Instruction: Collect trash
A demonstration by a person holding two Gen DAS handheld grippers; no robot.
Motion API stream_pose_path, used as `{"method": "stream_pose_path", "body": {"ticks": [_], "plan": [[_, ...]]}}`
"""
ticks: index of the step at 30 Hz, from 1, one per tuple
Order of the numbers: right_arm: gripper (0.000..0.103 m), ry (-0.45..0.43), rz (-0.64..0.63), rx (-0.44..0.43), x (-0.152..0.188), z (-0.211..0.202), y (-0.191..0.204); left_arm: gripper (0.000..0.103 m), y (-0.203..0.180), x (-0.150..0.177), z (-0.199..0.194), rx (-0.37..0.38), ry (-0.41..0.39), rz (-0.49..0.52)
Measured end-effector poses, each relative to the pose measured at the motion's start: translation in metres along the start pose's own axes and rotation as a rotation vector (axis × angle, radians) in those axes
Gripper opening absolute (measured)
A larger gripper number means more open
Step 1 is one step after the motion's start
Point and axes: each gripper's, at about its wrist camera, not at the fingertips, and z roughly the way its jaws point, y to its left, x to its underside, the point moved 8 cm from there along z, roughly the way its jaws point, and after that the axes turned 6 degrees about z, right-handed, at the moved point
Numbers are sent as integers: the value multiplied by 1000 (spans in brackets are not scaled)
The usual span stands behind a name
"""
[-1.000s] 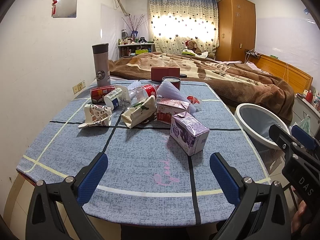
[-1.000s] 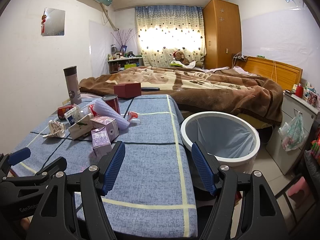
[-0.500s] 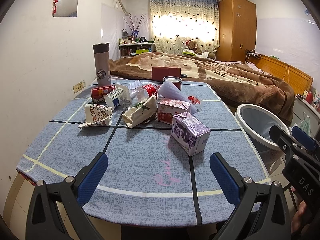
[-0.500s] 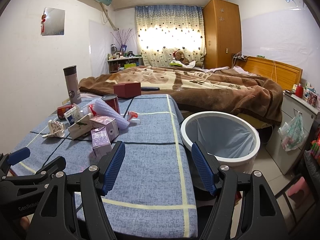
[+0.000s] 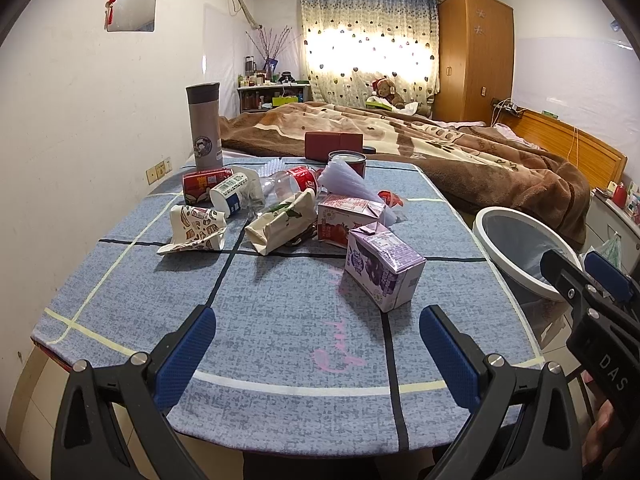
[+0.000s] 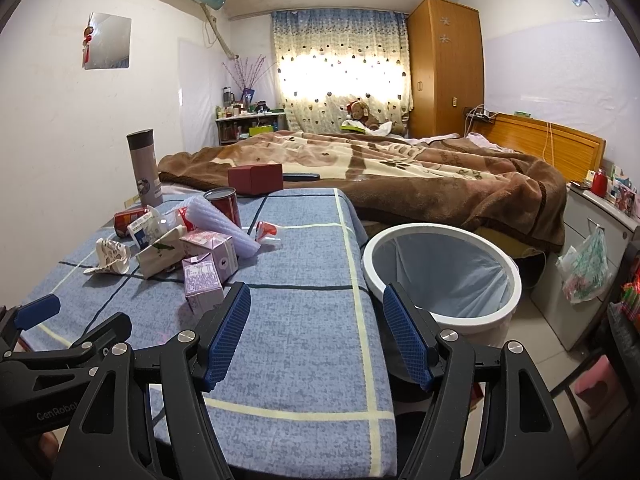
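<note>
Crumpled cartons, cups and cans lie heaped mid-way across the blue checked tablecloth (image 5: 280, 320), a purple milk carton (image 5: 384, 270) nearest; the left gripper (image 5: 316, 350) and right gripper (image 6: 316, 330) gape wide, holding nothing, beside the white round bin (image 6: 442, 276).

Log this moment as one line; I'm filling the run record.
phase: pre-grasp | left gripper: open, empty | right gripper: open, empty | nearest trash: purple carton | bin: beside table

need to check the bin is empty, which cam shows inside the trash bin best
The right wrist view: the trash bin sits whole in frame, its liner visible down inside, with no trash showing. The left wrist view catches only part of it, its near side hidden behind the right gripper.
</note>
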Motion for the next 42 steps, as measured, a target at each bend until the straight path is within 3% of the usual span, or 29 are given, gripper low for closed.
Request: {"method": "stream_pose_path", "body": {"ticks": [7, 13, 23, 32, 37, 42], "plan": [[70, 21, -6, -17, 2, 8, 4, 103, 8, 1, 7, 2, 8, -6], [70, 51, -20, -105, 5, 23, 21, 103, 36, 9, 27, -6, 81, -48], [70, 178, -38, -242, 20, 56, 64, 103, 91, 0, 42, 16, 78, -139], [70, 251, -50, -236, 24, 85, 81, 103, 133, -8, 73, -17, 124, -204], [45, 278, -66, -236, 27, 93, 87, 103, 154, -11, 96, -7, 170, -288], [42, 279, -75, -229, 28, 98, 92, 103, 156, -21, 113, 9, 178, -322]]}}
